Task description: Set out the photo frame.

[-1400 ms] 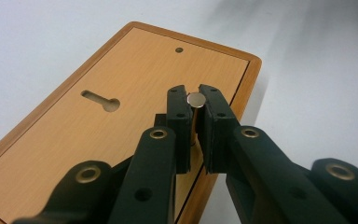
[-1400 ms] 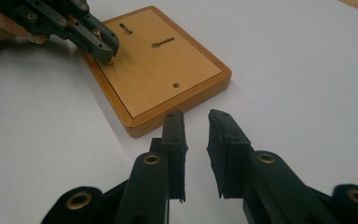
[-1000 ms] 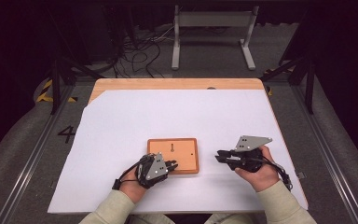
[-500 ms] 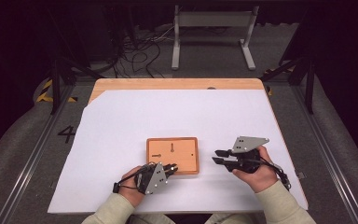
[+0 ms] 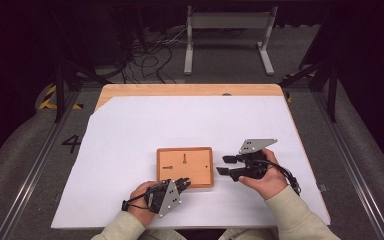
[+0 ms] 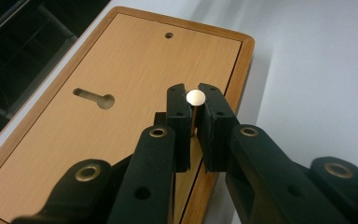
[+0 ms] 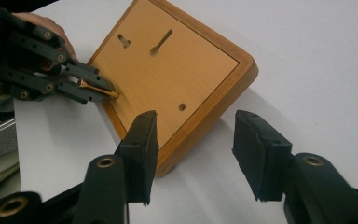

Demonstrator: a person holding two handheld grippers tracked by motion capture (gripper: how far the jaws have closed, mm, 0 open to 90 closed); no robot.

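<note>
The board (image 5: 185, 166) lies flat on the white table (image 5: 130, 130), near the person's edge. The left tool (image 6: 195, 114) pinches a brass pin (image 6: 195, 97) upright between its pads, over the board's near right corner, seemingly at a corner hole; the high view shows this tool (image 5: 182, 183) at the board's near edge. The right tool (image 7: 193, 149) has just been opening and now stands spread, nothing between its pads, with the board's corner (image 7: 242, 67) just ahead; from above it (image 5: 225, 165) sits just right of the board without touching.

With the right tool letting go, I judge the board is unbraced. A sideways push from the pin could slide it on the smooth sheet, so the pin misses its hole. A tilted pin could jam or slip from the narrow pads and roll away.
</note>
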